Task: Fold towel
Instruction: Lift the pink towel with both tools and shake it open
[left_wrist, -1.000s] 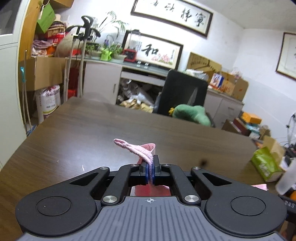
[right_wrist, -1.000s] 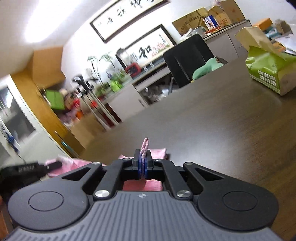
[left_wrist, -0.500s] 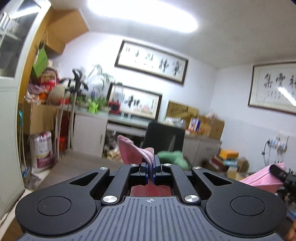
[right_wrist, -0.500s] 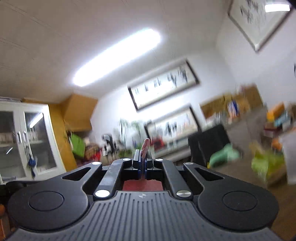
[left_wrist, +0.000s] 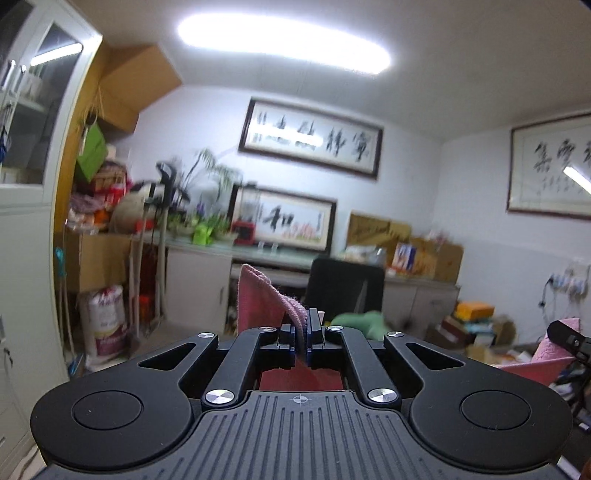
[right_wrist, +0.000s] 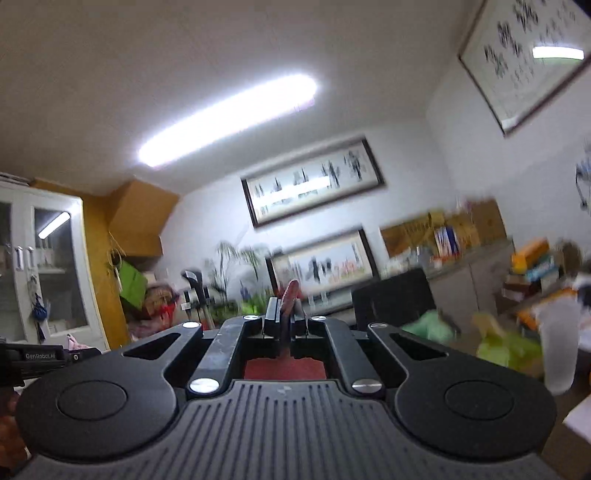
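Note:
My left gripper (left_wrist: 301, 323) is shut on a corner of the pink towel (left_wrist: 258, 299), which sticks up and to the left of the jaws. My right gripper (right_wrist: 284, 314) is shut on another corner of the towel (right_wrist: 290, 291). Both are lifted high and tilted up, so the table is out of sight. In the left wrist view the right gripper's tip (left_wrist: 567, 338) shows at the right edge with pink towel (left_wrist: 546, 354) hanging from it. In the right wrist view the left gripper's body (right_wrist: 40, 356) shows at the left edge.
A black office chair (left_wrist: 343, 288) and a green plush (left_wrist: 354, 321) sit ahead. A cabinet counter (left_wrist: 207, 251) with plants and boxes runs along the back wall. A green tissue pack (right_wrist: 509, 350) and a translucent bottle (right_wrist: 557, 343) are at the right.
Both grippers have risen off the table with the towel corners and tilted upward; the table top has dropped out of both views. More towel now stands above the left jaws.

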